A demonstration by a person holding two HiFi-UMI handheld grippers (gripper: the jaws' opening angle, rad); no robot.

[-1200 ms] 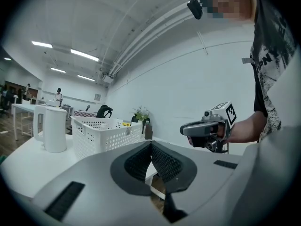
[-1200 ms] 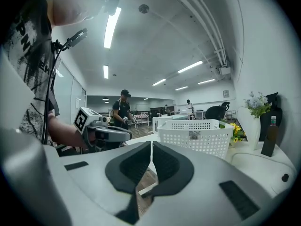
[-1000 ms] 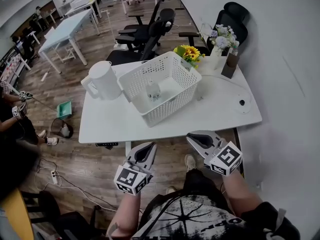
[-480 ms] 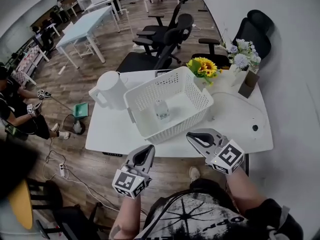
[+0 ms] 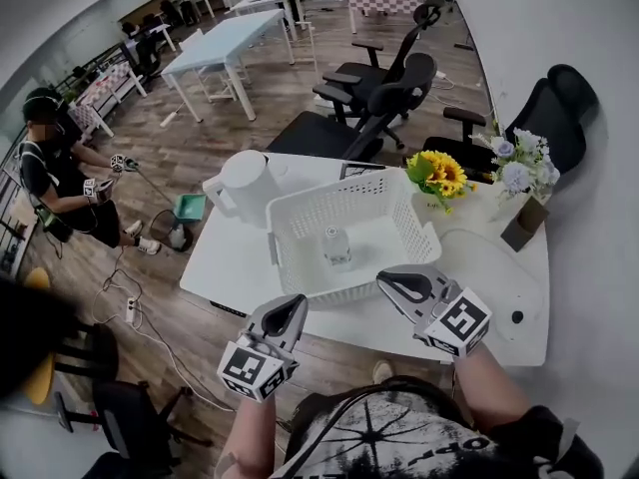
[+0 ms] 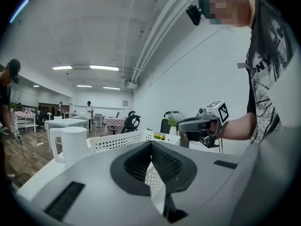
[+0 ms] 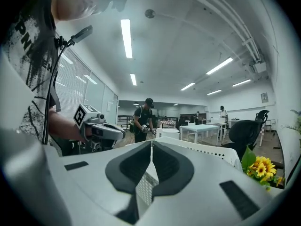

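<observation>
The white basket (image 5: 310, 285) sat by the desk's (image 5: 225, 262) near edge with 1 small clear bottle (image 5: 335, 245) standing inside. Only the head view showed the bottle; both gripper views caught just the basket's perforated wall. The left gripper (image 5: 293, 305) and right gripper (image 5: 387, 280) hovered at that edge, each with its jaws pressed together on nothing. A white jug (image 5: 248, 183) stood at the far left corner.

It was an open-plan office. Black swivel chairs (image 5: 384, 83) stood at 12 o'clock behind a white desk (image 5: 235, 265). More tables (image 5: 235, 40) lined the wood floor (image 5: 200, 138) toward 11, and strip lights (image 7: 126, 36) ran along the ceiling. Another person (image 5: 50, 168) crouched at 9 o'clock.
</observation>
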